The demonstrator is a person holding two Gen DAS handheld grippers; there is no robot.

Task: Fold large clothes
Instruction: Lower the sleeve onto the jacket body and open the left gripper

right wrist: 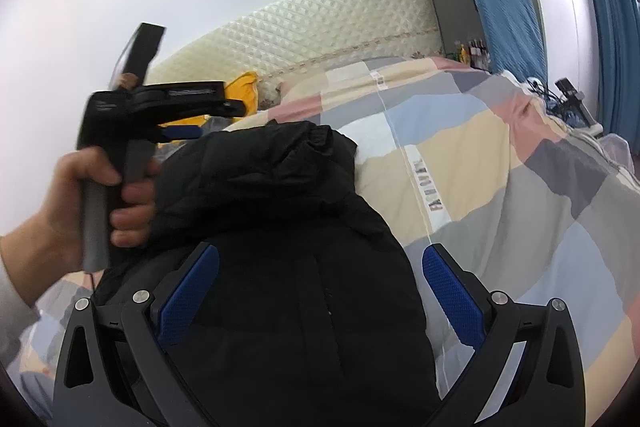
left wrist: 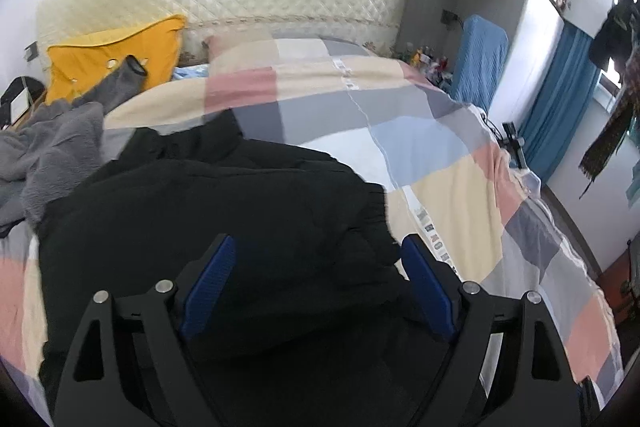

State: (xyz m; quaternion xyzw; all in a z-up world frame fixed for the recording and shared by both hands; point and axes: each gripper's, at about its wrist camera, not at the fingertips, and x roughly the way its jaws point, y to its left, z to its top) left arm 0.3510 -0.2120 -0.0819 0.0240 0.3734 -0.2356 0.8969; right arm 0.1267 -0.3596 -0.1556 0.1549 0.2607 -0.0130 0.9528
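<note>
A black coat point(left wrist: 224, 211) lies bunched on the checked quilt point(left wrist: 440, 147); the left claw point(left wrist: 320, 259) and right claw point(right wrist: 320, 267) both hang over it, jaws wide, gripping nothing

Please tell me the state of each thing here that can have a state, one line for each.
Left tool: open, holding nothing.
Right tool: open, holding nothing.
Black jacket: lying bunched on the quilt, fold not finished.
Quilt: spread over the bed.
Grey garment: crumpled, unfolded.
Yellow pillow: leaning against the headboard.
</note>
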